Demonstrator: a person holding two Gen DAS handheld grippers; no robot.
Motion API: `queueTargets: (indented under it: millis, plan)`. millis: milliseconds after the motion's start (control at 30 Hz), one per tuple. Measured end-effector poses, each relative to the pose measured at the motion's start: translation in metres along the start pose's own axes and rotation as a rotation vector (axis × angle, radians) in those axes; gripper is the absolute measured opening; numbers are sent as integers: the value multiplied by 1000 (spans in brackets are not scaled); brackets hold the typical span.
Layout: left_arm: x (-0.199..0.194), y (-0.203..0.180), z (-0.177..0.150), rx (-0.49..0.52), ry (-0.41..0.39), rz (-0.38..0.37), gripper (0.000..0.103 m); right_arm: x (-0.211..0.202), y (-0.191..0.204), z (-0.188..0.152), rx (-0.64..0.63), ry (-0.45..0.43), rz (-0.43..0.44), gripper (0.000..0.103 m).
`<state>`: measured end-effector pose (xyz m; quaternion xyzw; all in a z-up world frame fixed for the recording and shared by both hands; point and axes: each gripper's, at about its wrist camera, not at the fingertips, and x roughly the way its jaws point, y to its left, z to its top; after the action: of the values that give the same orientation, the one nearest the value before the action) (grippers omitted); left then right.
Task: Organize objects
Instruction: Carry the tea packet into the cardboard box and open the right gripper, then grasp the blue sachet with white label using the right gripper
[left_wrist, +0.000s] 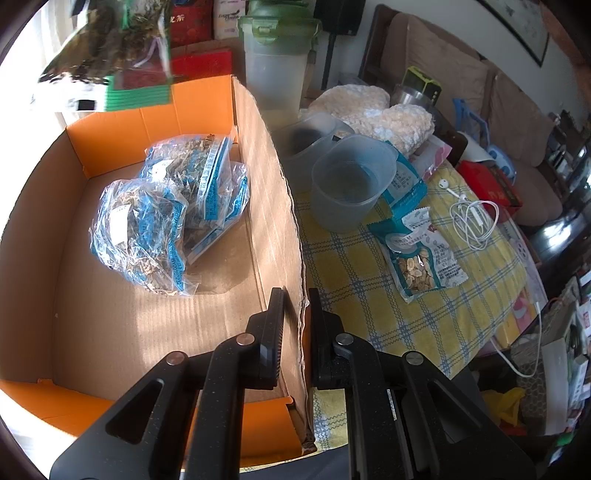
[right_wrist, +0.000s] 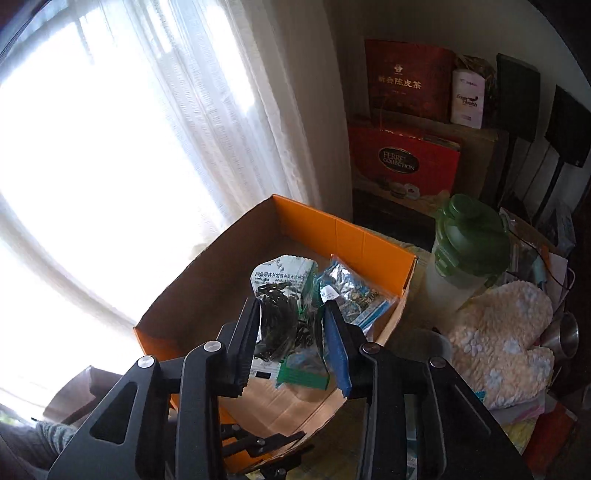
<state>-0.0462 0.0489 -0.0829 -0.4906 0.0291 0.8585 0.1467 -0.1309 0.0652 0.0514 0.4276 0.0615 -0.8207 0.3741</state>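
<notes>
Over the box (right_wrist: 354, 236), green packet (right_wrist: 284, 317) sits between right tongs (right_wrist: 291, 332).

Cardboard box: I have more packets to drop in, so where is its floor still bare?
The cardboard box has bare floor near the left gripper and left of the blue-printed herb bags. The yellow checked tablecloth is crowded further back.
</notes>
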Motion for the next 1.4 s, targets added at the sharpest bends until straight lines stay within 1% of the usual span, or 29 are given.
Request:
queueTargets:
  millis: [33,100,200,233,267,333,400,600,800,1033,1167,1400]
  plan:
    - [0,0,0,0,0,0,11,1,4,0,-3,1,13,51]
    - [0,0,0,0,0,-2,11,1,9,-1,-5,-5,31,60]
    - [0,-1,0,-1,0,-2,11,3,12,-2,-13,4,22,61]
    - [0,-1,0,-1,0,-2,11,3,11,-2,-9,10,24,63]
    - [0,-1,0,-1,0,-2,11,4,9,-3,-3,16,28,65]
    - [0,-1,0,-3,1,-3,11,3,3,-5,20,20,32,74]
    - [0,-1,0,-5,1,-3,11,0,-5,-6,46,12,38,78]
    - [0,-2,1,-1,1,-1,11,-14,-20,-12,78,-10,11,78]
    - [0,-2,1,-1,1,0,11,-29,-46,-25,114,-12,-58,80]
    - [0,-1,1,-1,1,0,11,-41,-85,-51,190,-6,-146,82]
    - [0,-1,1,-1,1,-1,11,-47,-107,-66,242,-10,-173,82]
    - [0,-2,1,-2,1,0,11,-48,-134,-92,279,8,-258,82]
